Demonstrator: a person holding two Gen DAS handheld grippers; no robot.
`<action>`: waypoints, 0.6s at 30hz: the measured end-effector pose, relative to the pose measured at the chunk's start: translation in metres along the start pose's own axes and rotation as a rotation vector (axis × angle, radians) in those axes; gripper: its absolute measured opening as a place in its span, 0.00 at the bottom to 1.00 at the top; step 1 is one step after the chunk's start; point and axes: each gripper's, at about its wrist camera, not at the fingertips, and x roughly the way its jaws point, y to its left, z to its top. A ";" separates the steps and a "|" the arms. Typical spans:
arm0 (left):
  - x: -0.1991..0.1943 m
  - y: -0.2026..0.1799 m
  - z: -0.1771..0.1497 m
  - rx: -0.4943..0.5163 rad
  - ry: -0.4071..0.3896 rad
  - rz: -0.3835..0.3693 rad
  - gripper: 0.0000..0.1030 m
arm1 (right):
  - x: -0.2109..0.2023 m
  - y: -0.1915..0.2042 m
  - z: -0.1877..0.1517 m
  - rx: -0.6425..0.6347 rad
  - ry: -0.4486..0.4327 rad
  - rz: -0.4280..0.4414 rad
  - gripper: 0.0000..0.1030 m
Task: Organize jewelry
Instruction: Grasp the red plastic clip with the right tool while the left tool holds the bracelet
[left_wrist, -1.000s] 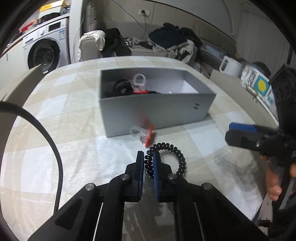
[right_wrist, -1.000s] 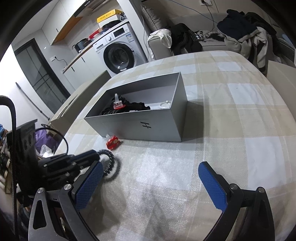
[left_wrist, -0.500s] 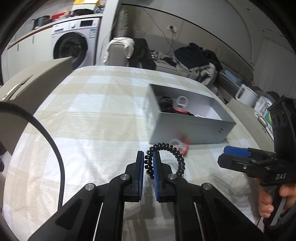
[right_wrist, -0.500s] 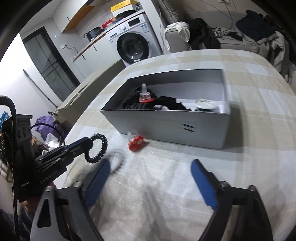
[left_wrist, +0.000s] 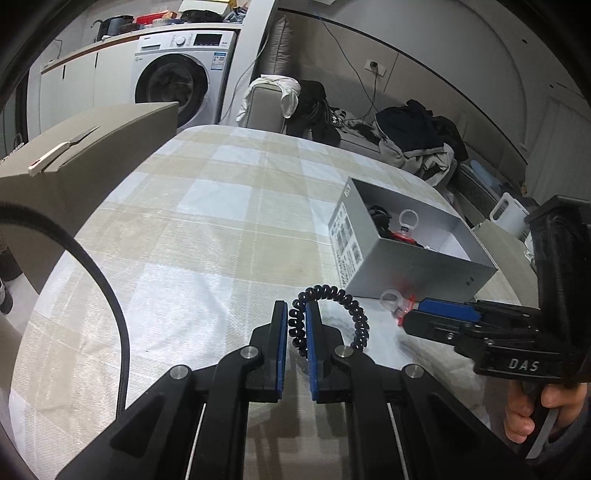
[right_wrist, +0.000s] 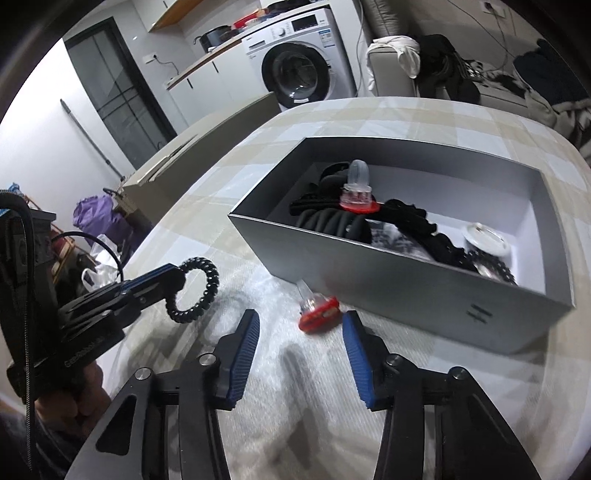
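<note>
My left gripper (left_wrist: 296, 314) is shut on a black spiral hair tie (left_wrist: 356, 317) and holds it above the tablecloth; the right wrist view shows the same black spiral hair tie (right_wrist: 194, 290) hanging from it. A red and clear toy ring (right_wrist: 317, 306) lies on the cloth just in front of the grey box (right_wrist: 406, 280). My right gripper (right_wrist: 300, 325) sits right behind the ring. Its jaws are closing, with the ring just ahead of the pads and untouched. The grey box (left_wrist: 417, 273) holds black hair ties, another red and clear ring (right_wrist: 356, 192) and a white piece.
The table wears a checked cloth (left_wrist: 221, 206). A beige cardboard box (left_wrist: 85, 147) stands at the left table edge. A washing machine (left_wrist: 177, 85) and a sofa with piled clothes (left_wrist: 413, 133) are behind. A person's hand (left_wrist: 532, 413) grips the right tool.
My right gripper has narrowed from wide open and moved in toward the red ring and the box. The left gripper has swung sideways, still holding the hair tie, and the box now sits farther right in its view.
</note>
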 end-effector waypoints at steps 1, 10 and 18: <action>-0.001 0.001 0.000 -0.003 -0.003 0.005 0.05 | 0.002 0.001 0.001 -0.007 0.000 -0.003 0.43; -0.005 0.008 0.001 -0.025 -0.013 0.017 0.05 | 0.013 0.007 0.003 -0.044 0.021 -0.039 0.15; -0.007 0.002 0.001 -0.008 -0.015 0.011 0.05 | -0.004 0.006 -0.005 -0.040 -0.017 -0.016 0.15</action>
